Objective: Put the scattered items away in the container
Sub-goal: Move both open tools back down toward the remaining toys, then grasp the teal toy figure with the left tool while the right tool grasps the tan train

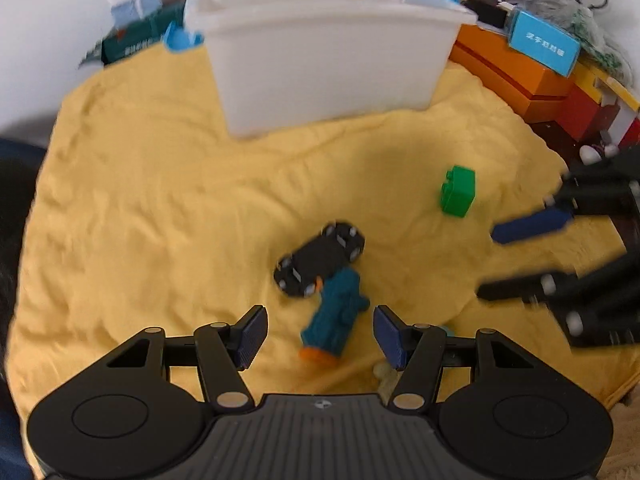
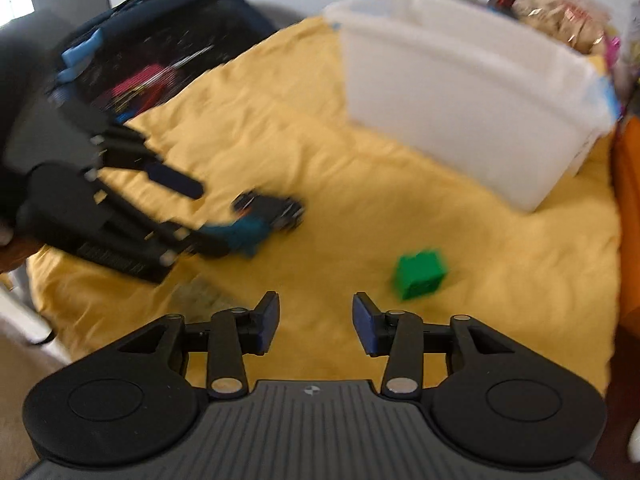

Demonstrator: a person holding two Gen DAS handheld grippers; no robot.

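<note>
Yellow cloth (image 1: 160, 184) covers the work surface, wrinkled, with boxes and other clutter along its far edge. Going from left to right in the left wrist view, the cloth is bare at first, then the white container (image 1: 320, 60) stands at the back in the middle. Its inside cannot be seen from this low angle.

In front of it, near the middle, lies a black toy car (image 1: 320, 258), and touching it on the near side is a teal toy with orange ends (image 1: 334, 320). This teal toy lies just ahead of the left gripper (image 1: 320, 334), between its two blue pads. The jaws are spread wide and hold nothing. More to the right a green block (image 1: 458, 190) sits alone, well apart from the car. At the far right the right gripper (image 1: 486, 262) comes into view, also spread apart and empty.

In the right wrist view the green block (image 2: 420, 274) is a little ahead and to the right of the right gripper (image 2: 314, 322).

I judge that the picking step is just starting: three items are on the cloth, none is grasped. The left gripper seems ready for the teal toy. It should go down over the toy and press on its sides, without pushing the car. The right one must turn a little to the block.
</note>
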